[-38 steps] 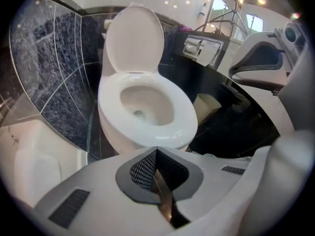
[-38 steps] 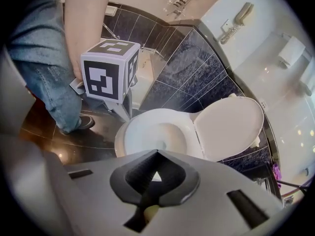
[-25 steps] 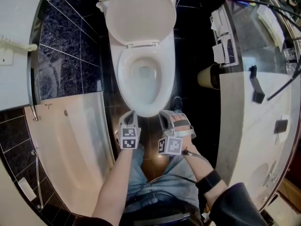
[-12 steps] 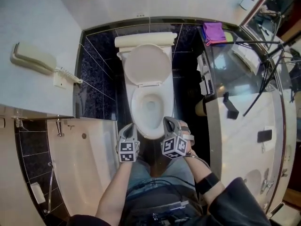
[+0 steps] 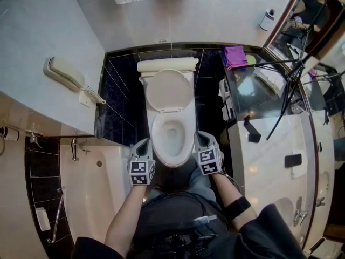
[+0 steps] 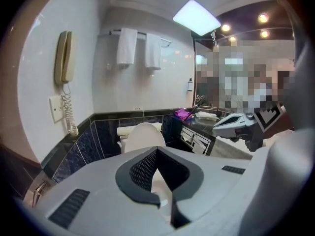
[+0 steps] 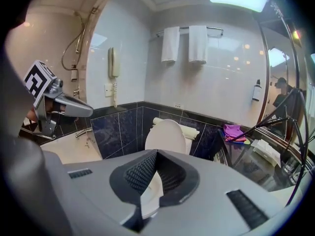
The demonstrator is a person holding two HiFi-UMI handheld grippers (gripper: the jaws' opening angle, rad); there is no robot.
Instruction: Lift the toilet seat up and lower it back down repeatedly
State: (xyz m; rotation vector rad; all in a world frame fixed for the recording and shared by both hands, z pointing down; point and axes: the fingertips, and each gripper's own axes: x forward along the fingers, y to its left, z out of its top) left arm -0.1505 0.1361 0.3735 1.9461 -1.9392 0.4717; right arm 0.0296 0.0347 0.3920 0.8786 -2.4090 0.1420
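Note:
The white toilet (image 5: 171, 136) stands against the dark tiled wall, its seat and lid (image 5: 168, 90) raised against the tank, the bowl uncovered. My left gripper (image 5: 144, 143) hovers at the left of the bowl's front and my right gripper (image 5: 200, 136) at the right of it; neither touches the toilet. In the left gripper view the left gripper (image 6: 156, 151) has its pads meeting at the tips with nothing between them. The right gripper (image 7: 156, 152) looks the same in its own view. Both point toward the raised lid (image 7: 165, 136).
A bathtub (image 5: 91, 188) lies at the left and a wall phone (image 5: 64, 74) hangs above it. A glass and stone counter (image 5: 264, 144) with a purple cloth (image 5: 234, 55) runs along the right. Two towels (image 7: 189, 43) hang over the toilet. The person's legs are below the grippers.
Both grippers have come up from low at the bowl's front and moved apart to its two sides. The head view has pulled back, so the toilet looks smaller. The seat and lid stay raised.

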